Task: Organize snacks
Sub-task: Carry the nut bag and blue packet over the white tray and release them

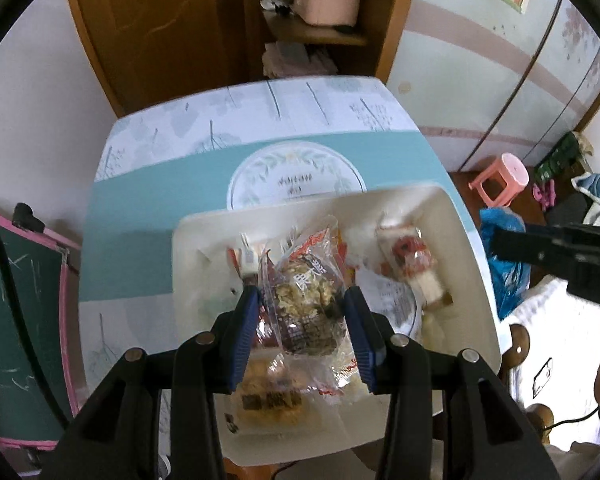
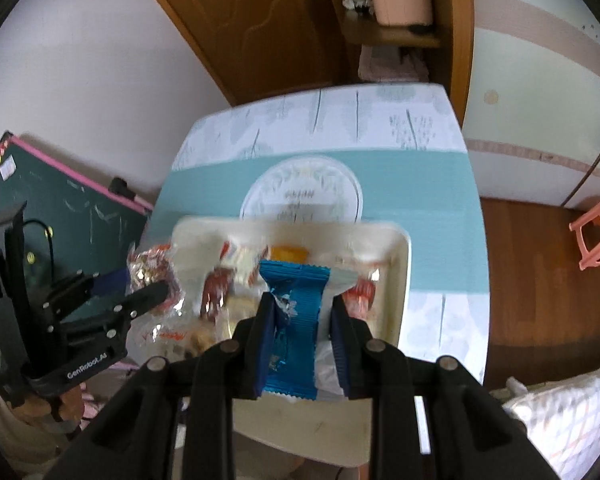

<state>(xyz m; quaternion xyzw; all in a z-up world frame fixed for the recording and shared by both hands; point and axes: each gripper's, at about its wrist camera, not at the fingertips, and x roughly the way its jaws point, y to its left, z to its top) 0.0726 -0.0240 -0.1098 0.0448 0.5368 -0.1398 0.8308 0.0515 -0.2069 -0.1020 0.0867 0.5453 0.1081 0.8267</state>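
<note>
Both grippers are loaded, each clamped on one wrapped snack, which reads as sorting into or out of the white tray (image 1: pixel 472 264). In the left wrist view the left gripper (image 1: pixel 302 300) pinches a clear-wrapped nut-and-grain bar (image 1: pixel 304 300) between its blue pads (image 1: pixel 249 320) at centre frame, over the tray, probably so it can be carried clear of the pile. In the right wrist view the right gripper (image 2: pixel 300 308) is closed on a blue foil packet (image 2: pixel 294 320), gripped across its width with the crimped end pointing away, above the tray's near edge.

The tray sits on a teal-and-white table (image 1: pixel 140 208), lower centre in both views. Inside it lie more snacks: a red-and-white wrapped roll (image 1: pixel 410 264) at the right, a white-and-red packet (image 1: pixel 246 258) at the left, and a golden cake (image 1: pixel 268 396) below the bar. These loose wrappers crowd the tray floor, so any set-down spot looks tight.

A pink stool (image 1: pixel 502 178) stands on the floor at the right and a chalkboard (image 2: pixel 60 204) at the left, both well apart from the tray.
</note>
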